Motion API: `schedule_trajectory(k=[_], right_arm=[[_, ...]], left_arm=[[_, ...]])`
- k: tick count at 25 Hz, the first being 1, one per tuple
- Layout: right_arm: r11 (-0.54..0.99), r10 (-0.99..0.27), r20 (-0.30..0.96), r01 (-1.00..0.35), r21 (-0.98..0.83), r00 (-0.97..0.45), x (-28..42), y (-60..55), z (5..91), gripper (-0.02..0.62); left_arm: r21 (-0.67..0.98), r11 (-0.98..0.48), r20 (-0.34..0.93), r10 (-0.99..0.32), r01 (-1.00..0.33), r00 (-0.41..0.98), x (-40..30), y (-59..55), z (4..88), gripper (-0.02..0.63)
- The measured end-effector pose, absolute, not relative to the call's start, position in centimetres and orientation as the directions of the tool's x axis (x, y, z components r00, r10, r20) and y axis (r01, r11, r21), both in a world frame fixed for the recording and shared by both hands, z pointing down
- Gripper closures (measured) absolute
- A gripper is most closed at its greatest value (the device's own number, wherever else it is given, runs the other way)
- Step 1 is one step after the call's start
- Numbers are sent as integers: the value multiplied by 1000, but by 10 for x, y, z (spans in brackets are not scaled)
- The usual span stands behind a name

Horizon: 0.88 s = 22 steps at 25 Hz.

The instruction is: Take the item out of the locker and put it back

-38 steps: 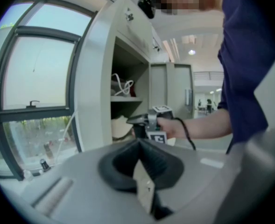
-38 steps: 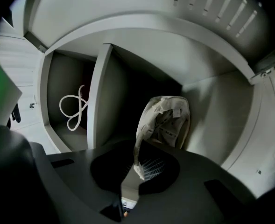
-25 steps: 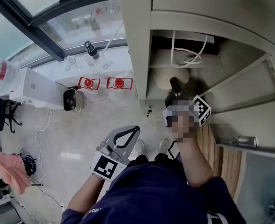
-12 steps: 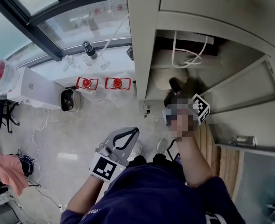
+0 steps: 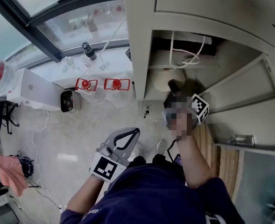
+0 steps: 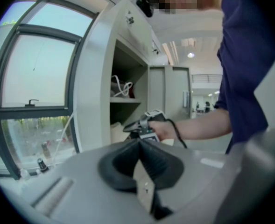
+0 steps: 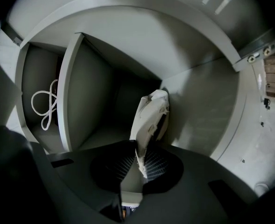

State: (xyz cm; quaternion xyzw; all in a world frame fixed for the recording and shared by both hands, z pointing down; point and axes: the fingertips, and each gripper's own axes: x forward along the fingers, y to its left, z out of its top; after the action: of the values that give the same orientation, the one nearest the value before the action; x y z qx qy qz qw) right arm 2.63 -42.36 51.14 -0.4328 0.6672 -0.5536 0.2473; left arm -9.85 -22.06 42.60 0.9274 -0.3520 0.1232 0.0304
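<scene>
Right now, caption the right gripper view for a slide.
Right hand-held gripper pinches a crumpled white item inside the locker; a white cord lies one compartment over.

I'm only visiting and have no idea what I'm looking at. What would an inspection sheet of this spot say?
Surface: grey compartment floor of the open locker.
Job's things: white crumpled item, upright inside the lower compartment.
Clutter: two red-capped objects, white box and pink cloth on the room's floor.
Grippers: right claw shut on the item's lower edge; left claw shut, empty, outside the locker.
Cables: white cable looped on the shelf above.
Surroundings: large window, pale tiled floor.
</scene>
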Motion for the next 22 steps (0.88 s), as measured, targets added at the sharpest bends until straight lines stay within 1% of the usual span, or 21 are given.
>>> schedule_trajectory(k=[5,8,10,22], right_arm=[[9,-847,157,-309,-951,-507,27,-420,512,571],[5,-847,156,-302,-953,-508,27,-417,513,535],[7,-849,155,-303,-953,-506,29,-416,514,529],[6,-853,153,-303,-953,-499,33,-403,513,518]], left_arm=[[-29,-754,255,-640,-656,724,-95,-219,426,603],[-29,-756,253,-639,-654,726,-93,-219,427,603],[-25,-755,254,-639,-655,726,-92,-219,428,603],[-26,-769,253,-624,-639,740,-88,-213,428,603]])
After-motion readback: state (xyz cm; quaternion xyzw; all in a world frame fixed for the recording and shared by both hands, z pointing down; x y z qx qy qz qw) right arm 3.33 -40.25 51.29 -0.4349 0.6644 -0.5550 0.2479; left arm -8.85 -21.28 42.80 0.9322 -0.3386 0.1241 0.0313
